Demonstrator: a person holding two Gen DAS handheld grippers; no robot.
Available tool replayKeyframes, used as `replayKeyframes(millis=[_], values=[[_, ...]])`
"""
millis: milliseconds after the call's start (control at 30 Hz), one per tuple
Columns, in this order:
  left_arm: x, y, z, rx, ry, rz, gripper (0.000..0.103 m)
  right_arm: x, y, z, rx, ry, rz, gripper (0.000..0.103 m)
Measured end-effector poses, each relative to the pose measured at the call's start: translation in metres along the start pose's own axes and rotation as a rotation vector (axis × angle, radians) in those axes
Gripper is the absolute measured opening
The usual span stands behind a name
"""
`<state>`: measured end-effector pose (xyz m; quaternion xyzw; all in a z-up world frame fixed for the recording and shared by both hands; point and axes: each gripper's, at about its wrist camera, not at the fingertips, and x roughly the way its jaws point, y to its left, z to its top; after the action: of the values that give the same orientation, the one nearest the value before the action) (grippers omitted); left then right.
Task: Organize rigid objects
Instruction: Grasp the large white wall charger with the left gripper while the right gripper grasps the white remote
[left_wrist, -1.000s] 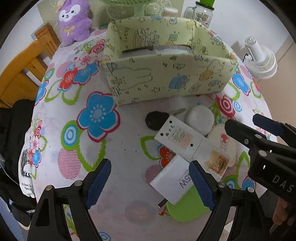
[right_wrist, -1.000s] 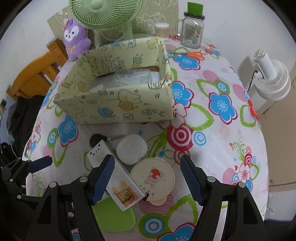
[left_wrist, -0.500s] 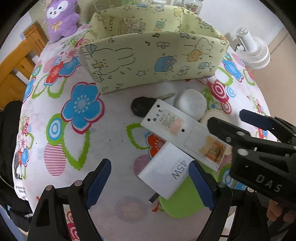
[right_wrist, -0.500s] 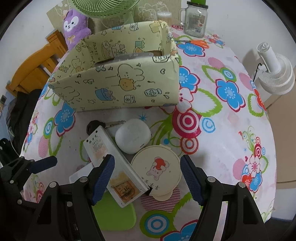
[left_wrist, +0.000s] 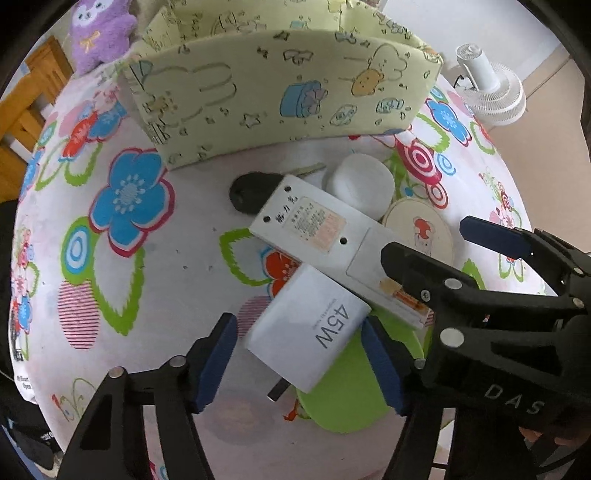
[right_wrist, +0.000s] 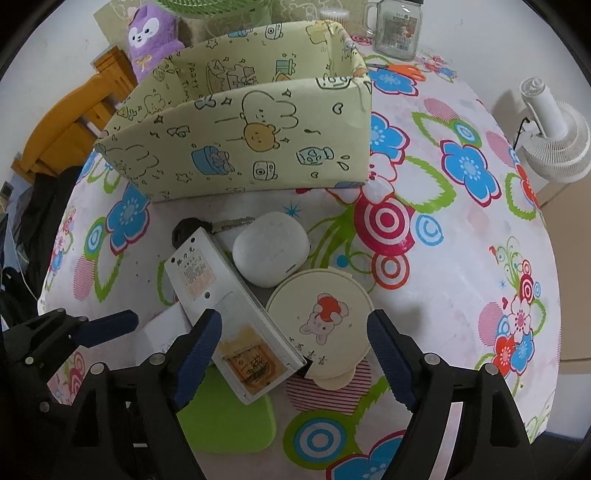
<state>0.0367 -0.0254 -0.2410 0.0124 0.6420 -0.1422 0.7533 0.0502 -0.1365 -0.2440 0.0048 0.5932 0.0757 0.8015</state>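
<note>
A pile of rigid things lies in front of a pale green cartoon-print box (left_wrist: 280, 88) (right_wrist: 236, 147). A white 45W charger (left_wrist: 310, 332) lies between the open fingers of my left gripper (left_wrist: 299, 360), not gripped. A long white remote (left_wrist: 332, 243) (right_wrist: 225, 314) lies across it. A black-headed key (left_wrist: 251, 192) (right_wrist: 184, 230), a white earbud case (left_wrist: 360, 184) (right_wrist: 271, 253), a round cream compact (right_wrist: 317, 317) and a green flat pad (right_wrist: 229, 421) lie around. My right gripper (right_wrist: 293, 358) is open, low over the remote's end and the compact.
The round table has a flowered cloth (right_wrist: 461, 258). A purple plush (right_wrist: 151, 37), a glass jar (right_wrist: 395, 26) and orange scissors (right_wrist: 402, 70) stand behind the box. A white fan (right_wrist: 554, 133) stands off the table at right. A wooden chair (right_wrist: 70, 129) is at left.
Both grippers have moved down and forward toward the pile. The left gripper's fingers now flank the charger. The right gripper has come over the remote's end.
</note>
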Motion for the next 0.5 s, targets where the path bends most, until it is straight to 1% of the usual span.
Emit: replayKeyframes(millis=[133, 267, 400, 500], values=[[0.001, -0.002, 0.0, 0.01, -0.008, 0.003, 0.067, 0.004, 0.002, -0.002, -0.002, 0.015, -0.005, 0.085], [0.0, -0.003, -0.003, 0.021, -0.021, 0.015, 0.063, 0.006, 0.005, -0.002, -0.011, 0.022, -0.001, 0.085], [-0.002, 0.006, -0.004, 0.013, -0.024, 0.046, 0.061, 0.008, 0.014, 0.0, -0.033, 0.026, 0.006, 0.085], [-0.006, 0.015, -0.006, 0.005, -0.03, 0.085, 0.06, 0.01, 0.021, 0.001, -0.047, 0.032, 0.012, 0.085]])
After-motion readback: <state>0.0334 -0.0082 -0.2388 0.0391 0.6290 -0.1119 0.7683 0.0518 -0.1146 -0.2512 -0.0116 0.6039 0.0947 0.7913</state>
